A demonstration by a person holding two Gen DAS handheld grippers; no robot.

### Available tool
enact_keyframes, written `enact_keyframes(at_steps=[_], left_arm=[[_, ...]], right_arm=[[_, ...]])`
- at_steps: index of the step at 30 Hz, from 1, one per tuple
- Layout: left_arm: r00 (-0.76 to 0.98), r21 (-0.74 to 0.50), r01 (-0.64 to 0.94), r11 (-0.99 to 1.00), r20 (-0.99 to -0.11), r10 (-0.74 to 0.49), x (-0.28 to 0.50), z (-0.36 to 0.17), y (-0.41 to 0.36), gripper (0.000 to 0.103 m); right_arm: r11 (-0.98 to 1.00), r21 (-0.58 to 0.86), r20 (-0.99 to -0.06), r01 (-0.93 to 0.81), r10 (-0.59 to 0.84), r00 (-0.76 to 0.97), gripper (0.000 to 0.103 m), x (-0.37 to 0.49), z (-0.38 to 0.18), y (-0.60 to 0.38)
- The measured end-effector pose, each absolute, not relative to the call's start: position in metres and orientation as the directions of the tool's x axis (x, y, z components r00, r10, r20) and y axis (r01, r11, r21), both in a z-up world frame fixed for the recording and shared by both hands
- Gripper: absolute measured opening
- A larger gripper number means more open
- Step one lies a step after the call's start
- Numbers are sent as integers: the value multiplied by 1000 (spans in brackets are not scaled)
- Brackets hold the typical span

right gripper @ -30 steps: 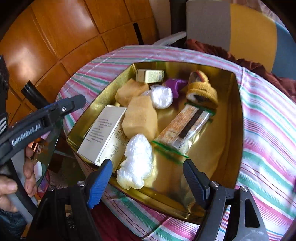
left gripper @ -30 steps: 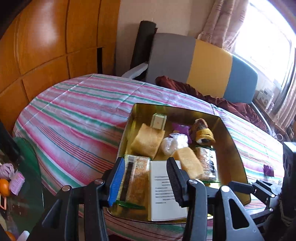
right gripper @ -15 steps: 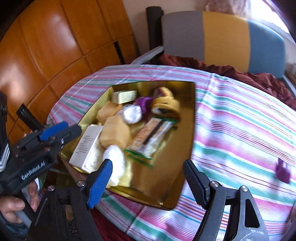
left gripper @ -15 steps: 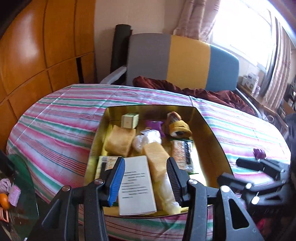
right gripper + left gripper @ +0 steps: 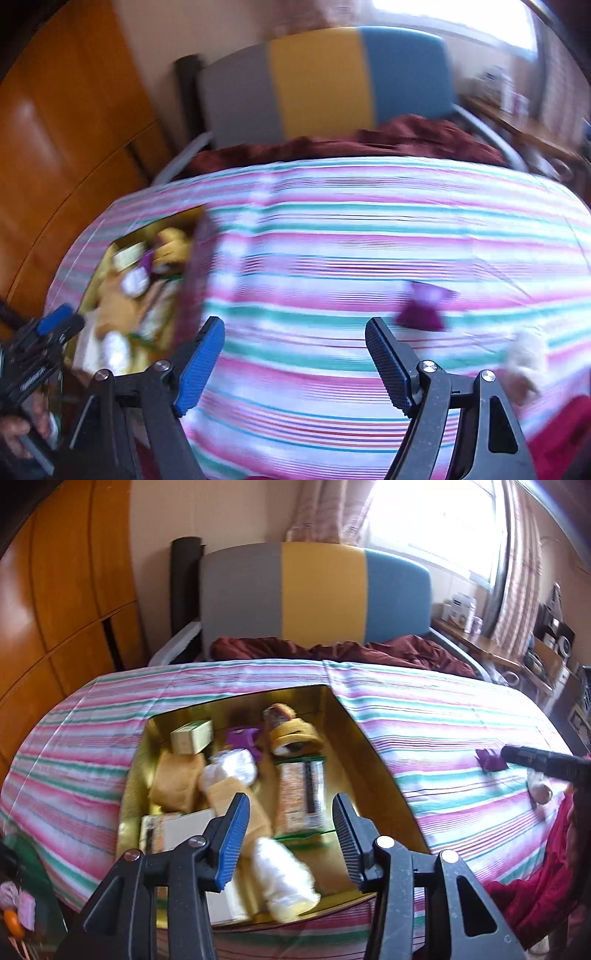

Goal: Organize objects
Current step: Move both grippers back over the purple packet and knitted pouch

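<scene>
Filling gold tray: most items in; purple pouch, pale bundle left on worktop. Left gripper, right gripper: jaws open, empty.

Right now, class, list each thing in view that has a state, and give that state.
left hand-held gripper: open, empty, above the tin
right hand-held gripper: open, empty, above the cloth
gold tin: lidless, filled with packets
purple pouch: lying loose on the striped cloth
white bundle: loose on the cloth, blurred
</scene>
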State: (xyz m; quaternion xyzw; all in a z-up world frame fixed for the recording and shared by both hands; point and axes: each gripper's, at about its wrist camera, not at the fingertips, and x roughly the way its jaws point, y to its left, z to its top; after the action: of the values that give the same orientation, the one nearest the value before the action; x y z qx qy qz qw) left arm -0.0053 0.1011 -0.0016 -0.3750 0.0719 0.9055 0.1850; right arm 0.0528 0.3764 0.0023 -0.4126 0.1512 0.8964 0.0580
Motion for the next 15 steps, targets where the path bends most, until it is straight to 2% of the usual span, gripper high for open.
enact_keyframes(at_steps=[11,15], left_arm=[[-586,5,-539,-842,-721,370,-3,1,169,47],[-542,-8,-598,-801,-733,412,-5,0,202,47]], right_arm=[[-751,340,-738,-566,160,-655,81,95,-2,522],[-660,465,-698,-589,136,-703,81,111,-4,548]])
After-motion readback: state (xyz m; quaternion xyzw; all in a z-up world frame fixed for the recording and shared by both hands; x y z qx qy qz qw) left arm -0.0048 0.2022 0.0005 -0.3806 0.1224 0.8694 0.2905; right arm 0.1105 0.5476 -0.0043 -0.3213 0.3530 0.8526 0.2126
